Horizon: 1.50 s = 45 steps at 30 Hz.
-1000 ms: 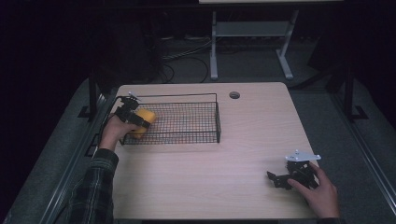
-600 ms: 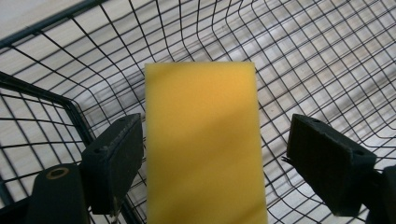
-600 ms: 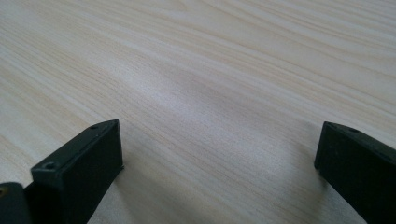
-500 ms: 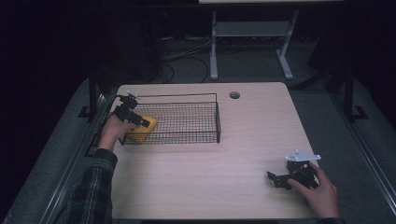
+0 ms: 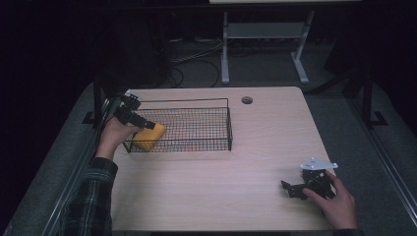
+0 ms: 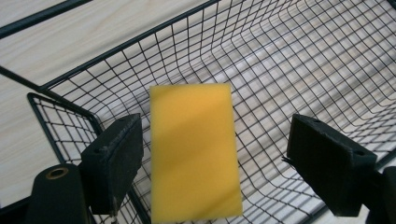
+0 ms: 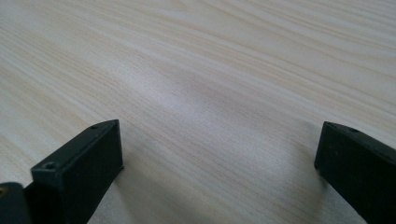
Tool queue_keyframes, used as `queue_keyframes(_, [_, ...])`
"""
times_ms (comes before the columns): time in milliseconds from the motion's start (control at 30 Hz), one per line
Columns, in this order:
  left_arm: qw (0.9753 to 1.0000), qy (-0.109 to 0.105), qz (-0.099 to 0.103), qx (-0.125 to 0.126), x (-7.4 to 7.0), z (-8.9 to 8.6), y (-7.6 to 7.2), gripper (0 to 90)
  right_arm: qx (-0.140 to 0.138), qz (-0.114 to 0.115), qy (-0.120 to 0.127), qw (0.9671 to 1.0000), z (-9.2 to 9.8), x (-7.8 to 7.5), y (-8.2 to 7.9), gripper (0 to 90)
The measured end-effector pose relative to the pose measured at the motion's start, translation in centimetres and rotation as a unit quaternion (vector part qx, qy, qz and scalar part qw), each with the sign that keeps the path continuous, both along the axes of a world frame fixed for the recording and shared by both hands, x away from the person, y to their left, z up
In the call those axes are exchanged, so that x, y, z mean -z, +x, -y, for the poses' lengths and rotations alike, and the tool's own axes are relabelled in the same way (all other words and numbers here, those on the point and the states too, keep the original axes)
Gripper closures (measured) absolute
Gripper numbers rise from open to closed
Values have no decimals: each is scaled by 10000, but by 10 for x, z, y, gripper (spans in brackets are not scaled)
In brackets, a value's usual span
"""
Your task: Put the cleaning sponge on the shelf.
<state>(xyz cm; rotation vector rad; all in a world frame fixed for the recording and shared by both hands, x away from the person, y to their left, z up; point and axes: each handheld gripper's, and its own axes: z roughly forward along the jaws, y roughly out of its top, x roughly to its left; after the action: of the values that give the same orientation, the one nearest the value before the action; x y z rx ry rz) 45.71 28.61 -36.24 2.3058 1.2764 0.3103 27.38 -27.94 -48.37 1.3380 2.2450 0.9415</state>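
Evidently the work in hand is putting the yellow rectangular foam sponge into the black wire-mesh basket, and the placing looks all but done. Seen from above, the sponge sits at the basket's near-left corner, inside the mesh walls, with the left gripper reaching over the rim just above it. Along the left gripper view, the two black jaws stand spread, a clear gap on the far side of the sponge and the near jaw just beside its edge, so the sponge appears let go rather than pinched; whether it has fully settled on the mesh floor I cannot tell, since its outline is slightly blurred. That corner is probably chosen because it is the nearest part of the basket to the left hand. The right gripper lies well apart near the front-right edge of the pale wooden table, its jaws wide and holding nothing, likely parked out of the way.
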Motion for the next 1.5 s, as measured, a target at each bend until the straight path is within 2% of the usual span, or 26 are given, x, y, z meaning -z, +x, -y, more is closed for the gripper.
queue_keyframes(300, [9999,-27,152,46,-13,-4,-19,184,0,0,-2,10000,0,0,0,2])
queue_keyframes(667, [9994,-79,320,96,-19,-7,-46,184,2,-2,-2,10000,0,0,0,2])
queue_keyframes(1000, [9992,-46,384,77,-13,-13,-70,186,2,-5,-4,10000,0,0,0,2])
queue_keyframes(1500, [9990,-131,428,92,9,-13,-108,186,2,-3,-2,10000,0,0,0,2])
